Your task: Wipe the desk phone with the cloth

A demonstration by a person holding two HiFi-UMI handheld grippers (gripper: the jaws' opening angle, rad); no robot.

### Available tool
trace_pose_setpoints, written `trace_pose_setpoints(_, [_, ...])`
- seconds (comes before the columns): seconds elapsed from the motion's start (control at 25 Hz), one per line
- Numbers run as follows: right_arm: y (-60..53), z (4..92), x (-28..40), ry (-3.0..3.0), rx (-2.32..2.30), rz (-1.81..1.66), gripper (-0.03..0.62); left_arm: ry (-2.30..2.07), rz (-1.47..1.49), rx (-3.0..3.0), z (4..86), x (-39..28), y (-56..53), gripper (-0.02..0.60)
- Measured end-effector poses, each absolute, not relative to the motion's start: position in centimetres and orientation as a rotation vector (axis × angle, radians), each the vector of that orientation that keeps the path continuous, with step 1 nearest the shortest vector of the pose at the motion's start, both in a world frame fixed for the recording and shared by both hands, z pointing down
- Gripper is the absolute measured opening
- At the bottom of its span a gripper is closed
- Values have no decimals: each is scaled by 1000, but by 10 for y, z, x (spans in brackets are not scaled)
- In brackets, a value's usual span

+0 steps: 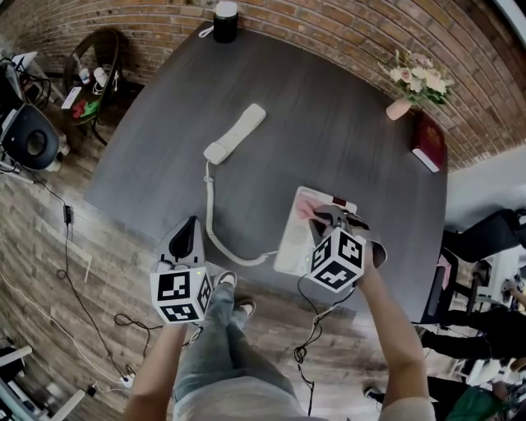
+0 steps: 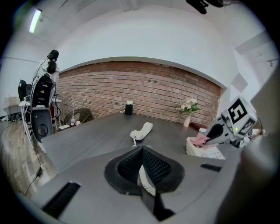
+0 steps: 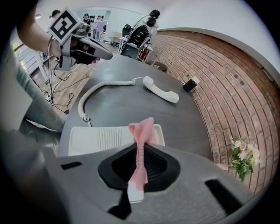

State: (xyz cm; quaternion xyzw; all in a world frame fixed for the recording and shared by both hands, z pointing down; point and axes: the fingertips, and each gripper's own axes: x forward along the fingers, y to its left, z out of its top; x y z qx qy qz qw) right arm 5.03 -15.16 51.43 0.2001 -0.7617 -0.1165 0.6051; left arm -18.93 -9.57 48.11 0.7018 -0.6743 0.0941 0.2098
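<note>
The white desk phone base (image 1: 296, 238) lies at the near edge of the dark round table (image 1: 329, 115), with its handset (image 1: 235, 132) off the hook further back, joined by a coiled cord (image 1: 215, 222). My right gripper (image 1: 319, 214) is shut on a pink cloth (image 1: 306, 205) over the far end of the base. In the right gripper view the cloth (image 3: 141, 140) sticks out of the shut jaws above the base (image 3: 105, 139). My left gripper (image 1: 191, 226) hovers at the table's near edge, left of the cord, shut and holding nothing (image 2: 141, 151).
A black cylinder (image 1: 225, 20) stands at the table's far edge. A flower vase (image 1: 415, 80) and a red book (image 1: 429, 140) sit at the far right. Cables run over the wooden floor (image 1: 49, 271). A wicker chair (image 1: 94, 70) stands at the left.
</note>
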Motion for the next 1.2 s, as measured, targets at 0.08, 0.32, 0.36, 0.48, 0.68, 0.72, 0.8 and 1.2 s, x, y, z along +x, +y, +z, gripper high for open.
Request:
trace_pose_setpoints(0.08, [-149, 515, 50, -1763, 460, -269, 20, -1876, 263, 1953, 481, -190, -94, 2])
trace_pose_setpoints(0.32, [-143, 518, 50, -1763, 455, -257, 20, -1871, 266, 1956, 482, -189, -91, 2])
trace_pose_setpoints(0.36, [-142, 519, 50, -1764, 454, -255, 20, -1870, 268, 1957, 482, -189, -91, 2])
trace_pose_setpoints(0.48, [-139, 521, 50, -1768, 450, -248, 20, -1866, 271, 1958, 483, -188, -89, 2])
trace_pose_setpoints(0.68, [-134, 522, 50, -1776, 446, -238, 20, -1861, 277, 1961, 484, -186, -87, 2])
trace_pose_setpoints(0.72, [-133, 522, 50, -1777, 444, -236, 20, -1860, 278, 1962, 484, -186, -87, 2])
trace_pose_setpoints(0.8, [-131, 522, 50, -1779, 441, -232, 20, -1858, 278, 1964, 483, -184, -87, 2])
trace_pose_setpoints(1.2, [-119, 526, 52, -1781, 416, -220, 20, -1849, 277, 1971, 483, -178, -82, 2])
